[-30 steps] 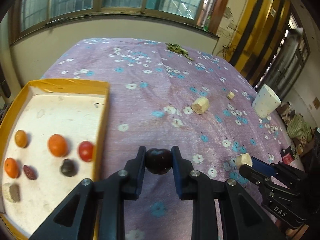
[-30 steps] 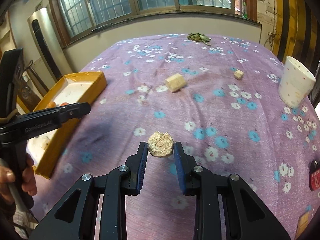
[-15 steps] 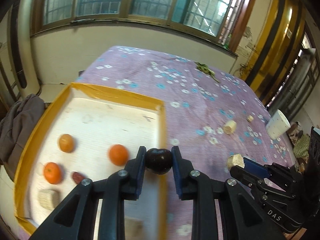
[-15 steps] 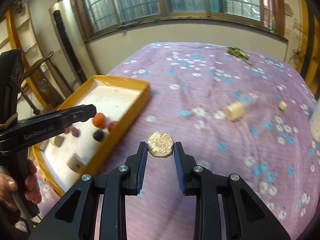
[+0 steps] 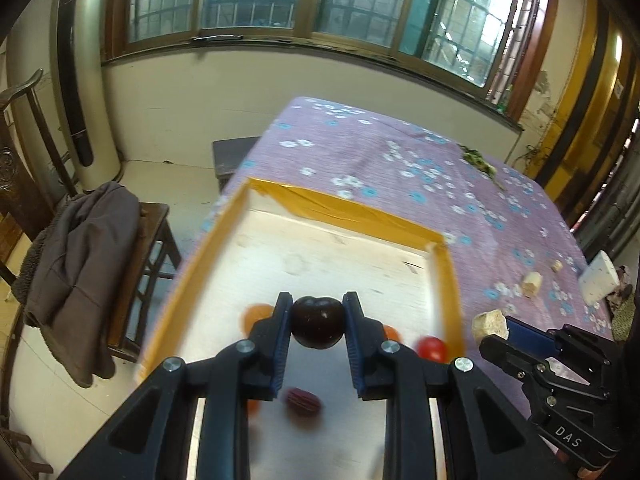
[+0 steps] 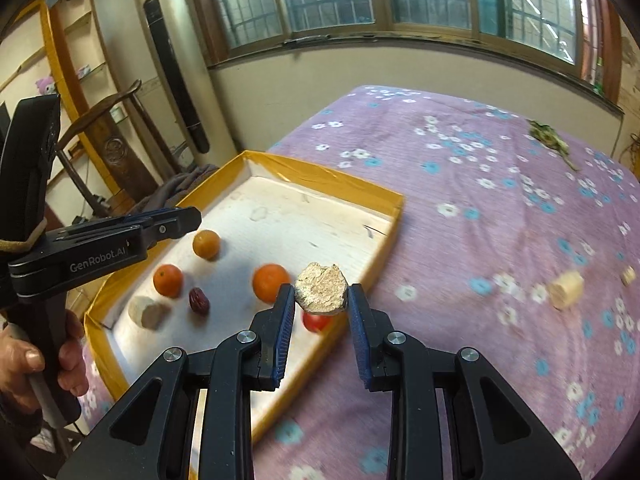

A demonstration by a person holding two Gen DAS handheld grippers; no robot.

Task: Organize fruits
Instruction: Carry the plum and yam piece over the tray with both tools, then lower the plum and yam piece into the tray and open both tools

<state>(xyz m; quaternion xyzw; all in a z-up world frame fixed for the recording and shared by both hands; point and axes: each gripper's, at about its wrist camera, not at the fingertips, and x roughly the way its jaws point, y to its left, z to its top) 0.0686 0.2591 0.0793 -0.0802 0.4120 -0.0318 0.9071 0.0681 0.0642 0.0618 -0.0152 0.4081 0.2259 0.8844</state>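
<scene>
My left gripper is clamped on a dark plum, pads pressing both sides, and it hangs over the yellow tray w/ the tray floor right under it. My right gripper is clamped on a beige cut chunk, held above the tray's near-right rim, approx over the edge where tray meets the purple flowered cloth.

In the tray, seen from the right wrist cam: three oranges – one toward the far-left part, one nearer the left wall, one mid-tray just left of my chunk. A red date sits betw the last two, a pale chunk by the left wall, and a red tomato by the right wall, partly hidden under the chunk.

Outside the tray, on the cloth to its right: another pale chunk and a smaller bit just beyond it, both blurred. White cup further right still. Green sprig well beyond the tray, near the far edge of the cloth.

A hand grips the left tool's handle, left of the tray.
</scene>
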